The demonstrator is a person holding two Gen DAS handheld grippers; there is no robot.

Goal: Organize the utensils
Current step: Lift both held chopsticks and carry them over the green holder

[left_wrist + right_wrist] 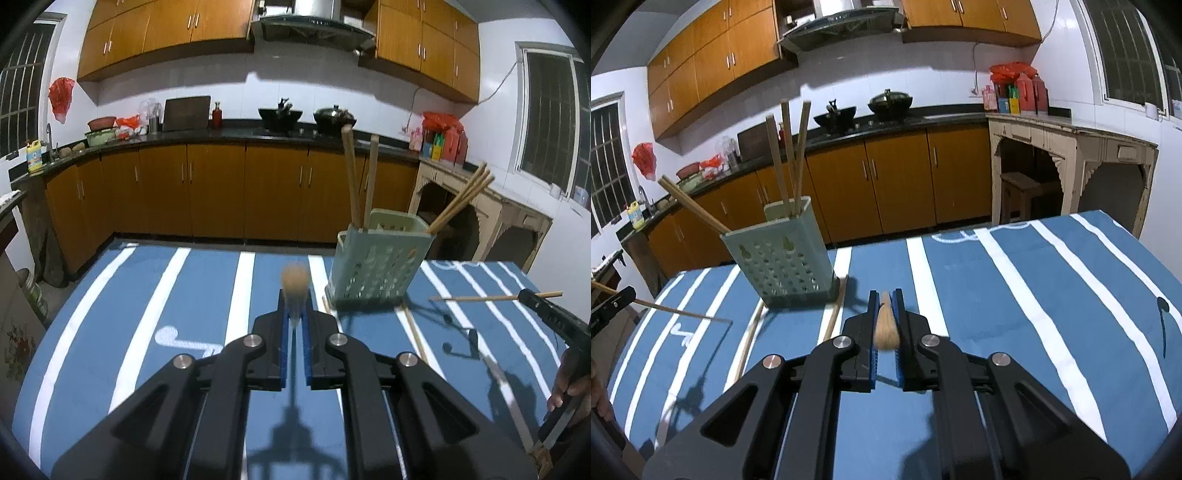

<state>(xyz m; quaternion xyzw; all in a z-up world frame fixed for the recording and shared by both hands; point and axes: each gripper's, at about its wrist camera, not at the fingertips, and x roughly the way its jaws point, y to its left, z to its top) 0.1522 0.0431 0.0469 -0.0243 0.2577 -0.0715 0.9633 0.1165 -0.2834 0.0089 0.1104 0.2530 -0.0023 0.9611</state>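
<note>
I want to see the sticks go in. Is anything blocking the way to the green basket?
Nothing visible blocks it. Both tongs, left and right, hold a chopstick, and only bare striped tablecloth lies before the green basket. Chopsticks already inside lean across part of its opening.

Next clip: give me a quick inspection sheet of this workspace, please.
Surface: table under a blue cloth with white stripes.
Job's things: green holder upright, chopsticks standing in it; two loose chopsticks lying beside its base.
Clutter: nothing seen on the table.
Grippers: left gripper shut on a chopstick; right gripper shut on a chopstick; both lifted off the cloth.
Cables: one wall cable by the window.
Surroundings: kitchen counter with woks, wooden cabinets.
</note>
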